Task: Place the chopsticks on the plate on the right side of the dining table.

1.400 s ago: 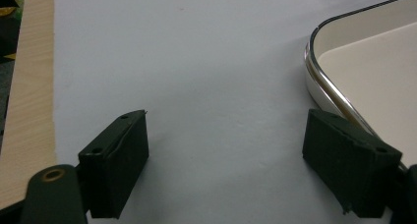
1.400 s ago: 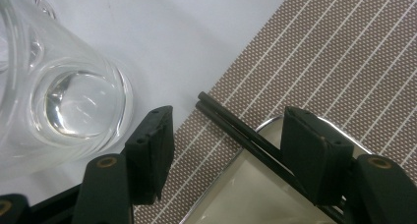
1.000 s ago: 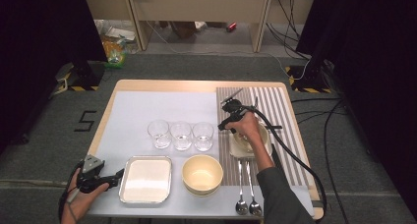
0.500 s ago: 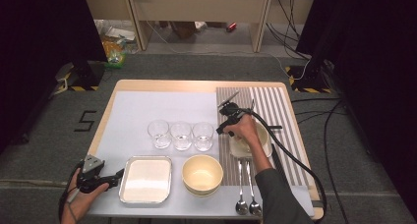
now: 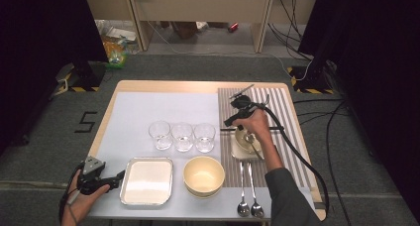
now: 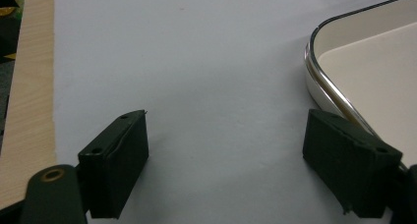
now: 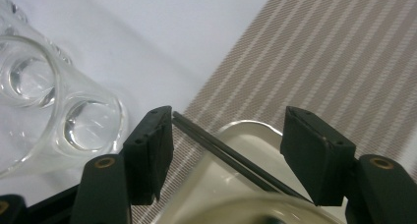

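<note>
My right gripper (image 5: 231, 121) hovers over a small white dish (image 5: 238, 147) on the striped mat (image 5: 277, 112), tilted down and left. In the right gripper view its jaws (image 7: 226, 145) stand open around a pair of dark chopsticks (image 7: 216, 148) lying across the dish rim (image 7: 246, 128); the pads do not press on them. Something like a spoon lies in the dish. My left gripper (image 5: 118, 177) rests at the table's near left corner, open and empty, its jaws (image 6: 226, 165) pointing at the white metal-rimmed tray (image 6: 319, 81).
Three clear glasses (image 5: 182, 136) stand in a row mid-table, close to the left of the right gripper. A yellow bowl (image 5: 203, 175) sits beside the tray (image 5: 147, 180). Two spoons (image 5: 249, 206) lie on the mat near the front edge. A cable trails from the right gripper.
My right gripper has shifted slightly up and to the right above the dish. The left gripper has stayed put.
</note>
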The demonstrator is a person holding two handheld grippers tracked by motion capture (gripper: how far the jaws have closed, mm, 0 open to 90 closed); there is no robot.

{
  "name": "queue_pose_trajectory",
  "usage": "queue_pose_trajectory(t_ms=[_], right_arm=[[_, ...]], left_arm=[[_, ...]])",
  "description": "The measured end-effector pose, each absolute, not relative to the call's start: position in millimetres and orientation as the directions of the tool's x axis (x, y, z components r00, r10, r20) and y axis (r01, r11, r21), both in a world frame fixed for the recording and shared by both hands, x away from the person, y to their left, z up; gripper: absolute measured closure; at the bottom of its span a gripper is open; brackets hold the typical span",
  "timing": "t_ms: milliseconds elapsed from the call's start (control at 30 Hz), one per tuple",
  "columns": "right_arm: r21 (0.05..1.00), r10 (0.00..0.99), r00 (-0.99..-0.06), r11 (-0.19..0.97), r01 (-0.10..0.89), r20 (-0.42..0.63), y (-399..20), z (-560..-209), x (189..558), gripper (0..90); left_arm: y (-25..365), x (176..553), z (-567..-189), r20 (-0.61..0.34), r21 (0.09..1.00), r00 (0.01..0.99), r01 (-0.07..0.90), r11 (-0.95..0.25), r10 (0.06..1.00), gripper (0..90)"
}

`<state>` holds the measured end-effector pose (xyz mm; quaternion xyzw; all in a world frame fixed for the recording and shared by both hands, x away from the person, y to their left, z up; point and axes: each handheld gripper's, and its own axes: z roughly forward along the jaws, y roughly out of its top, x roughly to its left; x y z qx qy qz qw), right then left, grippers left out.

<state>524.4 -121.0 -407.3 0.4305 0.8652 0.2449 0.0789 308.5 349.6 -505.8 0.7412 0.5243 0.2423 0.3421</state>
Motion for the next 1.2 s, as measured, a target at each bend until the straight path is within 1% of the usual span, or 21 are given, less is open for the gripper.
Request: queue_pose_trajectory(t_ms=[167, 700, 967, 1200], right_arm=[[0.512, 0.819, -0.569, 0.458, 0.727, 0.076, -153, -393, 523, 37.0], [0.533, 0.886, -0.453, 0.339, 0.775, 0.096, -213, -391, 516, 37.0], [0.543, 0.893, -0.436, 0.314, 0.779, 0.109, -228, -393, 511, 37.1], [0.554, 0.889, -0.443, 0.312, 0.772, 0.118, -226, -391, 504, 37.3]], left_arm=[[350, 309, -506, 0.000, 0.760, 0.332, 0.613, -0.215, 0.943, 16.5], [350, 309, -506, 0.001, 0.761, 0.331, 0.612, -0.216, 0.943, 16.4], [350, 309, -506, 0.001, 0.760, 0.331, 0.613, -0.216, 0.944, 16.4], [350, 308, -506, 0.002, 0.761, 0.332, 0.612, -0.217, 0.943, 16.3]])
